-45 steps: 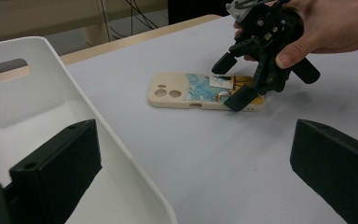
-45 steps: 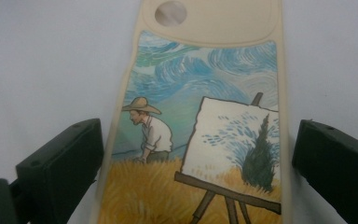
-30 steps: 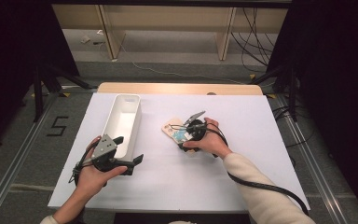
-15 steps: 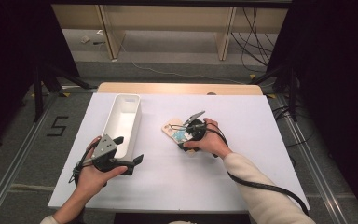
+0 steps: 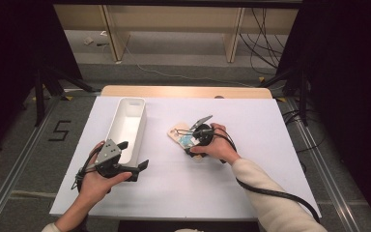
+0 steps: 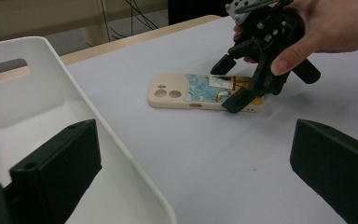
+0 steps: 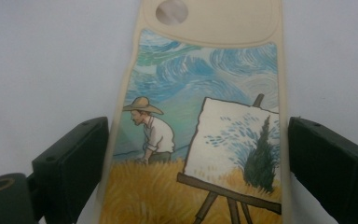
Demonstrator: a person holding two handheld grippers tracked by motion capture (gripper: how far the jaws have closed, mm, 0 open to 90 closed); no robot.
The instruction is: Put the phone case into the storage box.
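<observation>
Your right gripper [image 5: 196,137] stands over the phone case [image 5: 179,135], which lies flat on the white table [image 5: 270,145], painted side up, just right of the white bin [image 5: 125,126]. In the right gripper view its jaws are spread wide, one on each long side of the phone case [image 7: 200,140], with a small gap at either edge. Your left gripper [image 5: 134,158] rests near the bin's near end, jaws open and holding nothing; one jaw sits inside the bin [image 6: 51,121].
</observation>
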